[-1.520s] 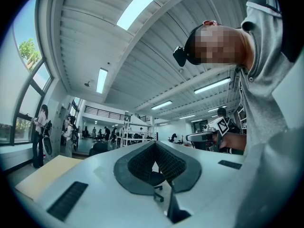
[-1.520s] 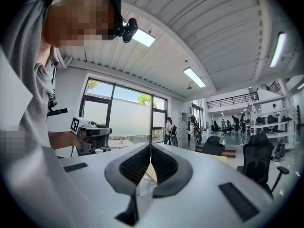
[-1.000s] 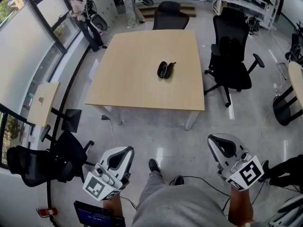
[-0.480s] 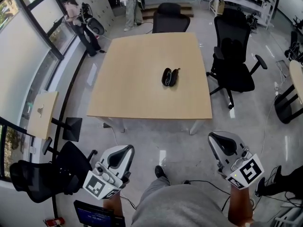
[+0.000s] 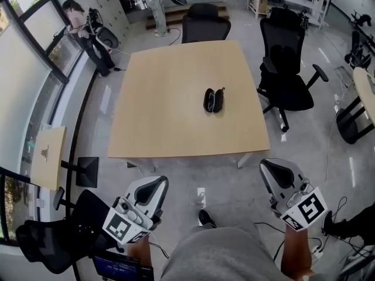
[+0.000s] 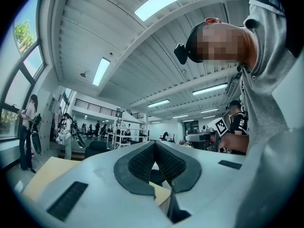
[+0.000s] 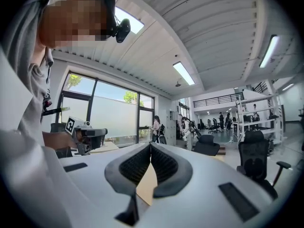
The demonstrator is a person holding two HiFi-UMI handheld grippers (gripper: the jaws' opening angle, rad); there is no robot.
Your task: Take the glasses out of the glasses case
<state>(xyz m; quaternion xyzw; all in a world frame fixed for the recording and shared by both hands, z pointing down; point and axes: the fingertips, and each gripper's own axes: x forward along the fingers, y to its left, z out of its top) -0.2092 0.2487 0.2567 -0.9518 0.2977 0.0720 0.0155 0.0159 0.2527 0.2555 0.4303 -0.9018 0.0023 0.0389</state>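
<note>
A black glasses case (image 5: pixel 214 99) lies open on the wooden table (image 5: pixel 170 104), right of its middle; I cannot make out the glasses in it. My left gripper (image 5: pixel 151 184) is held low at the left, well short of the table's near edge, jaws shut and empty. My right gripper (image 5: pixel 274 170) is at the right, also short of the table, shut with nothing in it. In the left gripper view the left gripper (image 6: pixel 154 144) shows its tips together, and in the right gripper view the right gripper (image 7: pixel 150 145) does too. Both point roughly level toward the table.
Black office chairs stand at the table's far side (image 5: pixel 205 22) and right side (image 5: pixel 287 69); another (image 5: pixel 53 239) is at my lower left. A small side desk (image 5: pixel 47 157) stands left. People (image 5: pixel 82 31) stand far left by the windows. Cables lie on the floor.
Both grippers and I have moved forward toward the table; the table and case sit lower and nearer in the head view. Jaws stay shut.
</note>
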